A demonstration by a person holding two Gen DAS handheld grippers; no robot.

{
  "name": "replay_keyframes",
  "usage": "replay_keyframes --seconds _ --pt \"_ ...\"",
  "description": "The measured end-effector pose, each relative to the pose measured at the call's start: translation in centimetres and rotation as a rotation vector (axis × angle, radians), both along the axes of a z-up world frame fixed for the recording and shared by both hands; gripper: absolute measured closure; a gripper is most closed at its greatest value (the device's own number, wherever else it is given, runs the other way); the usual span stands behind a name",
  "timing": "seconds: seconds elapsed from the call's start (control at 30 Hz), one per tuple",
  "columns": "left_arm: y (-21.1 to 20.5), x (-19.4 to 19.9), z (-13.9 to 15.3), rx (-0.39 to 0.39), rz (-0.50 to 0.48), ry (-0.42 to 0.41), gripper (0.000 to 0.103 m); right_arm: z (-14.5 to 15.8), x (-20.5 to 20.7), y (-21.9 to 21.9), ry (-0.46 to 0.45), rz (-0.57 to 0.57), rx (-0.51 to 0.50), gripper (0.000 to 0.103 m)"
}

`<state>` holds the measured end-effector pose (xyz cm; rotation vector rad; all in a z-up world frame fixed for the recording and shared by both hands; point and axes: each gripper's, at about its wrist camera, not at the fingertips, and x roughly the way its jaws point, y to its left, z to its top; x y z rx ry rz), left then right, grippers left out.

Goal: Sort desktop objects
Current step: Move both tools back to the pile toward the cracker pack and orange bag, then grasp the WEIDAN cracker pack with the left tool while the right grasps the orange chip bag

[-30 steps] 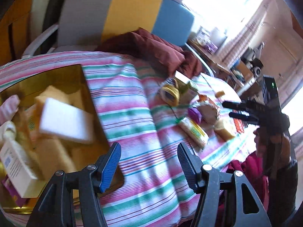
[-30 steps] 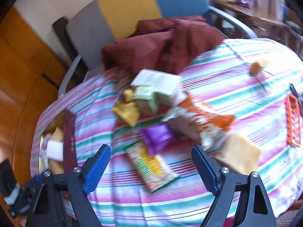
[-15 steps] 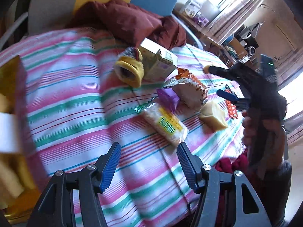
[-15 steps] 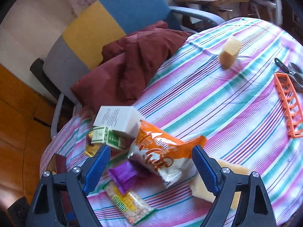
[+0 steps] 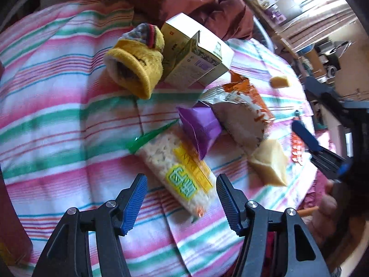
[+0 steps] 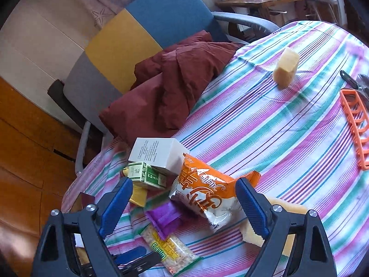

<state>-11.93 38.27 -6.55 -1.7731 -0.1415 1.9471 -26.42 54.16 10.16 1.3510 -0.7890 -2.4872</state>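
My left gripper [image 5: 181, 200] is open and empty, its jaws either side of the near end of a clear rice-cracker packet [image 5: 177, 168] on the striped tablecloth. A purple packet [image 5: 200, 127], an orange-and-white snack bag [image 5: 239, 117], a yellow sock [image 5: 136, 69], two cartons [image 5: 196, 60] and a yellow sponge [image 5: 269, 164] lie behind it. My right gripper [image 6: 183, 204] is open and empty, hovering over the orange snack bag [image 6: 207, 196], with the purple packet [image 6: 165, 217] and cracker packet [image 6: 170, 251] below it. It also shows at the right of the left wrist view [image 5: 306, 113].
A small sponge block [image 6: 286, 67] stands far back on the cloth. An orange clip [image 6: 356, 129] and dark scissors [image 6: 352, 80] lie at the right edge. A maroon cloth [image 6: 175, 85] drapes over a chair [image 6: 143, 32] behind the table. A dark red box edge [image 5: 11, 219] is at the left.
My left gripper has swung right, away from the box of sponges, and come close over the cracker packet. My right gripper has moved forward and down over the orange snack bag.
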Motion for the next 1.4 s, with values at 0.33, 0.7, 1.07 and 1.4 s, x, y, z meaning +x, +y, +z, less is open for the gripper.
replay_keyframes --seconds 0.33,0.7,1.07,1.4 --pt "5.3 1.0 -1.2 -0.194 -0.142 0.103 0.019 -0.4 -0.2 0.2 -0.019 -0.005 -0.011 0.011" --pt "1.6 3.4 -0.8 -0.202 -0.318 0.29 0.046 -1.9 -1.0 -0.1 -0.091 0.004 0.067 0.01" --pt "-4.7 2.7 -0.9 -0.081 -0.283 0.266 0.052 -1.7 -1.2 -3.5 -0.04 0.117 0.298 0.001" --pt "-6.2 2.3 0.0 -0.074 -0.311 0.331 0.043 -3.7 -1.2 -7.0 -0.058 0.257 0.599 0.001"
